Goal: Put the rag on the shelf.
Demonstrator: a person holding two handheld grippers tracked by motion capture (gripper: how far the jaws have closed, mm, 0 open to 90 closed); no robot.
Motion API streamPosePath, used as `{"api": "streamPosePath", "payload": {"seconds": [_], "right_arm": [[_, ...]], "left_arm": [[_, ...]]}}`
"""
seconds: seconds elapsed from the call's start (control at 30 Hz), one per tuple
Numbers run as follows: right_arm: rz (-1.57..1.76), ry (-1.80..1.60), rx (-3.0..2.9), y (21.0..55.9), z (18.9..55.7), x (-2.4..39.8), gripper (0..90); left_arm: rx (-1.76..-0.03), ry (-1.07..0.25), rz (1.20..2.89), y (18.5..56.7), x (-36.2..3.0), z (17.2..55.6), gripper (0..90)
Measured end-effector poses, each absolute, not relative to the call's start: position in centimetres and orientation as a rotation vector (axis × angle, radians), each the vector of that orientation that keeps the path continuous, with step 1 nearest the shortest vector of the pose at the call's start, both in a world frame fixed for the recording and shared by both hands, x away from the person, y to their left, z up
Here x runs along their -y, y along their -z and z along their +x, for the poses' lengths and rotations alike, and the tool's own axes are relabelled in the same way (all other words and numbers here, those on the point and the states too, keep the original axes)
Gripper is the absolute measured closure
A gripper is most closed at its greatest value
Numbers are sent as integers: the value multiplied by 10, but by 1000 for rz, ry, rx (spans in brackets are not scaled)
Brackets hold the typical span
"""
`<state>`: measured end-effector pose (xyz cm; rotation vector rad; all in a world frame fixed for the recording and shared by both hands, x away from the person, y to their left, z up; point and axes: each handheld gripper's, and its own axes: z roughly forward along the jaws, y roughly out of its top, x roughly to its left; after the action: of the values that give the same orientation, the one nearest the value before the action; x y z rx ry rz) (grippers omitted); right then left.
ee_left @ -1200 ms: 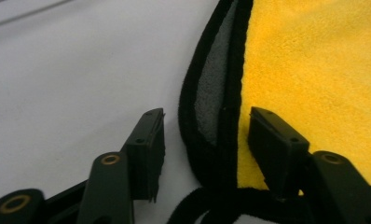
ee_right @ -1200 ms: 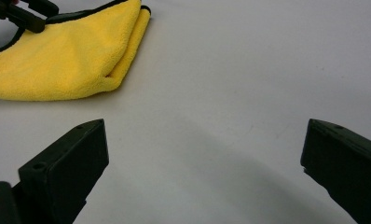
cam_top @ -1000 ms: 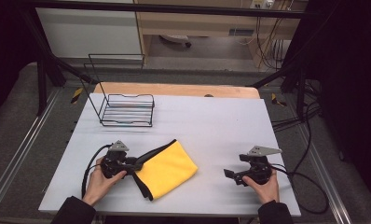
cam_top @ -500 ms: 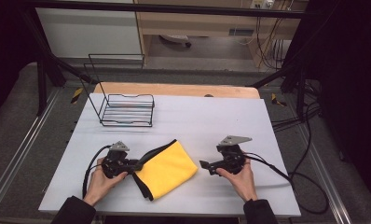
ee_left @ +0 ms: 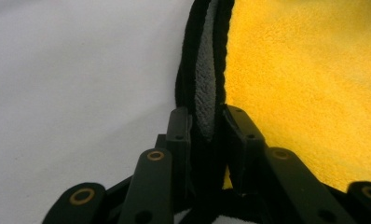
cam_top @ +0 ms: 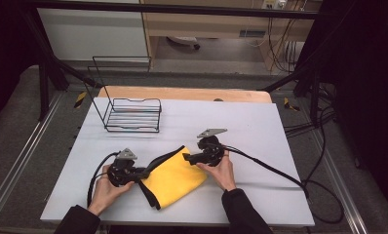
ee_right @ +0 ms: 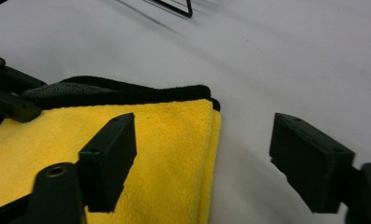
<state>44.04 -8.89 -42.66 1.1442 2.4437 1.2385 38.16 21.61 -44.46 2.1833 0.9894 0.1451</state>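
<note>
My left gripper (ee_left: 207, 123) pinches the cloth (cam_top: 175, 178) edge; my right gripper (ee_right: 202, 158), closing, straddles its corner and could nudge it away.

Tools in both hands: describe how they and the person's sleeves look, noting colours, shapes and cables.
Both tools, left and right, are black, each topped by a grey three-cornered plate. Their jaws are flat black blocks on linked bars with brass-coloured rivets. A black cable trails from each. The sleeves are dark.

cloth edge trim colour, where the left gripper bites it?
Black trim bordering the folded yellow microfibre cloth, with a grey inner face; clearest in the left gripper view.
</note>
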Motion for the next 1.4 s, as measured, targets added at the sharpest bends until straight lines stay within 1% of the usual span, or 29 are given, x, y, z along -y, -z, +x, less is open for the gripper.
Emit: {"api": "streamPosePath", "payload": {"seconds": [0.1, 0.17, 0.2, 0.27, 0.3, 0.33, 0.37, 0.4, 0.43, 0.47, 0.5, 0.53, 0.57, 0.63, 0.7, 0.83, 0.97, 1.1, 1.23, 1.3, 1.33, 1.37, 1.4], "right_arm": [[1166, -1199, -2486, 438, 450, 81, 339], [1162, -1183, -2498, 441, 451, 79, 354], [1150, -1171, -2510, 446, 452, 77, 420], [1156, -1161, -2517, 448, 452, 77, 432], [1150, -1173, -2529, 450, 453, 76, 494], [1150, -1173, -2529, 450, 453, 76, 494], [1134, -1189, -2550, 450, 452, 75, 556], [1136, -1190, -2550, 451, 451, 75, 562], [1140, -1189, -2554, 451, 451, 75, 588], [1140, -1189, -2554, 451, 451, 75, 588], [1147, -1199, -2565, 451, 450, 75, 650], [1150, -1208, -2569, 451, 450, 74, 676], [1150, -1208, -2569, 451, 450, 74, 676], [1171, -1236, -2585, 451, 449, 74, 778], [1173, -1242, -2587, 450, 450, 74, 800], [1116, -1264, -2575, 447, 451, 70, 816], [1046, -1258, -2576, 443, 453, 62, 816], [922, -1269, -2586, 435, 460, 41, 814], [820, -1219, -2624, 435, 468, 25, 809], [818, -1217, -2620, 438, 471, 22, 785], [832, -1223, -2607, 439, 471, 22, 755], [832, -1223, -2607, 439, 471, 22, 755], [836, -1201, -2560, 440, 469, 23, 645]], "left_arm": [[-992, -146, 2184, 444, -216, 381, 726], [-992, -145, 2183, 444, -216, 381, 727], [-994, -147, 2183, 444, -216, 381, 728], [-998, -148, 2179, 445, -216, 381, 728], [-1000, -150, 2177, 445, -216, 381, 728], [-1001, -152, 2177, 445, -215, 381, 728], [-1001, -155, 2176, 445, -215, 381, 729], [-1005, -158, 2176, 445, -215, 380, 729], [-1005, -160, 2178, 444, -214, 380, 729], [-1003, -164, 2182, 444, -214, 380, 729], [-1004, -169, 2185, 444, -213, 380, 734], [-1002, -173, 2190, 443, -213, 380, 739], [-1000, -178, 2190, 443, -213, 379, 739], [-1005, -182, 2189, 442, -212, 378, 753], [-1016, -181, 2185, 440, -213, 376, 759], [-1038, -167, 2173, 438, -215, 373, 770], [-1041, -189, 2171, 436, -218, 363, 771], [-1073, -217, 2158, 434, -222, 349, 767], [-1079, -234, 2157, 434, -222, 345, 759], [-1070, -250, 2166, 434, -221, 345, 755], [-1070, -250, 2166, 434, -221, 345, 752], [-1066, -249, 2165, 434, -221, 346, 752], [-1064, -249, 2159, 434, -221, 346, 744]]}}
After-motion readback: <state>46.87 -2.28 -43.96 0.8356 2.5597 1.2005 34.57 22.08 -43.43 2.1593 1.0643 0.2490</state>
